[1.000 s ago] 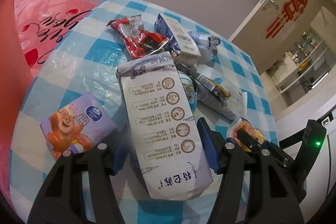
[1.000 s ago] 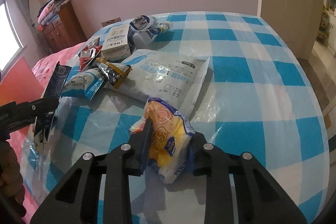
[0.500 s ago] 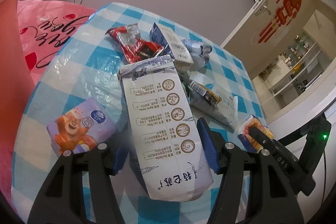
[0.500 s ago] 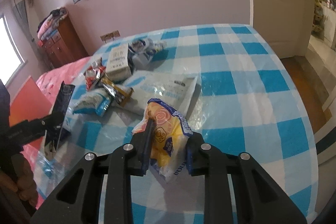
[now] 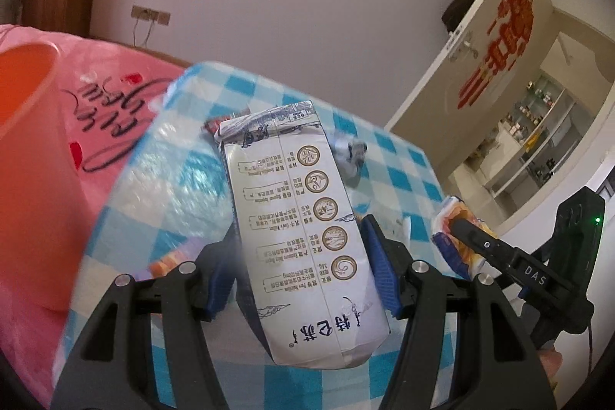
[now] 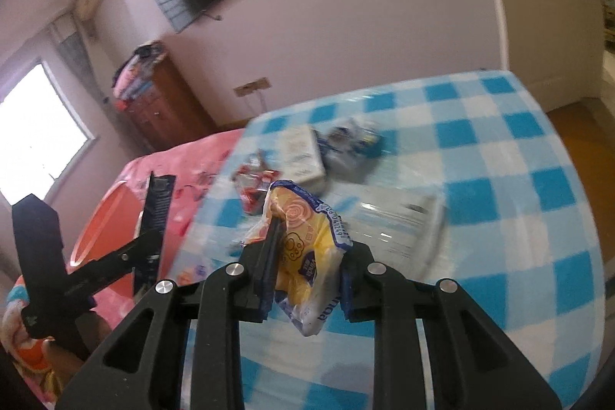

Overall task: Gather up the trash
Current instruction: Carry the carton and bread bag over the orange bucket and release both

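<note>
My left gripper (image 5: 300,264) is shut on a white milk carton (image 5: 303,218) and holds it lifted above the table's near left edge. The carton also shows edge-on in the right wrist view (image 6: 155,214). My right gripper (image 6: 307,275) is shut on a yellow snack wrapper (image 6: 303,241), raised above the table; the wrapper also shows in the left wrist view (image 5: 457,241). An orange bin (image 5: 27,156) stands left of the table, over the pink bed; it also shows in the right wrist view (image 6: 111,221).
The blue-checked table (image 6: 499,202) holds more trash at its far side: a red wrapper (image 6: 255,183), a white box (image 6: 301,156), a crumpled blue-white packet (image 6: 353,145) and a clear bag (image 6: 399,214). A small pack (image 5: 165,260) lies under my left gripper.
Both grippers have lifted their items higher above the table and swung left, towards the orange bin, which now shows larger in both views. Both grips are unchanged.
</note>
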Demonstrator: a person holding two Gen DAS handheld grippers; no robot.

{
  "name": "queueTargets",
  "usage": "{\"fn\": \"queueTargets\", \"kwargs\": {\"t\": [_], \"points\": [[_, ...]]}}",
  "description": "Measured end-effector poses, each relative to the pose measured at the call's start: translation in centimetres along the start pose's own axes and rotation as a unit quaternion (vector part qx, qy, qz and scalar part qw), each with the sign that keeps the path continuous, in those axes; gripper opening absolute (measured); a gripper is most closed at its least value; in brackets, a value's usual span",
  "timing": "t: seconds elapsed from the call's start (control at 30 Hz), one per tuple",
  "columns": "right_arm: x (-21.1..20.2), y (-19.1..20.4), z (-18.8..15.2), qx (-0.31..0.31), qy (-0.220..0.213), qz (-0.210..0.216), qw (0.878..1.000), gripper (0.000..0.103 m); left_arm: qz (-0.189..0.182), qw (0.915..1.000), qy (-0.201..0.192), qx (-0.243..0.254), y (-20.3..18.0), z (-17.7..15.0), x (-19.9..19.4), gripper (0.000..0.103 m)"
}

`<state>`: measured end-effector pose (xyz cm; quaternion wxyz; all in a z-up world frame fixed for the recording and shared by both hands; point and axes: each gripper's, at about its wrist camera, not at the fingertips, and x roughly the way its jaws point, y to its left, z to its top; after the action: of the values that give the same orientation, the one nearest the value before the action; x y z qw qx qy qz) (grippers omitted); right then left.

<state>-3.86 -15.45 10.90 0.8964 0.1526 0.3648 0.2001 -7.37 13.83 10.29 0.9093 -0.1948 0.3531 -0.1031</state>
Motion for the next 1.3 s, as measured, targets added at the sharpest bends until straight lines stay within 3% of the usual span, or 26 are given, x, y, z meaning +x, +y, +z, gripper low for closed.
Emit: {"fn": "queueTargets", "kwargs": {"t": [0.37, 0.67, 0.9, 1.07, 1.17, 1.3], "points": [[3.4, 11.1, 3.5, -0.080, 0.023, 0.106, 0.991, 0.027, 0.057, 0.9953, -0.075, -0.023, 4.2, 3.4, -6.2, 0.062], [6.9, 22.4, 4.5, -0.155, 0.041, 0.181, 0.970, 0.027, 0.143, 0.9767, -0.143, -0.072, 11.1, 5.8, -12.5, 0.062], [9.8, 28.9, 3.7, -0.192, 0.066, 0.214, 0.956, 0.027, 0.187, 0.9648, -0.150, -0.108, 15.5, 6.1, -13.8, 0.062], [11.9, 31.1, 2.8, -0.201, 0.085, 0.217, 0.952, 0.029, 0.199, 0.9616, -0.144, -0.123, 17.4, 5.6, -13.8, 0.062], [13.5, 31.7, 2.4, -0.193, 0.097, 0.217, 0.952, 0.037, 0.207, 0.9591, -0.142, -0.131, 18.5, 5.3, -13.7, 0.062], [13.8, 31.0, 2.3, -0.170, 0.102, 0.225, 0.954, 0.070, 0.229, 0.9553, -0.138, -0.126, 18.7, 5.1, -13.2, 0.069]]}}
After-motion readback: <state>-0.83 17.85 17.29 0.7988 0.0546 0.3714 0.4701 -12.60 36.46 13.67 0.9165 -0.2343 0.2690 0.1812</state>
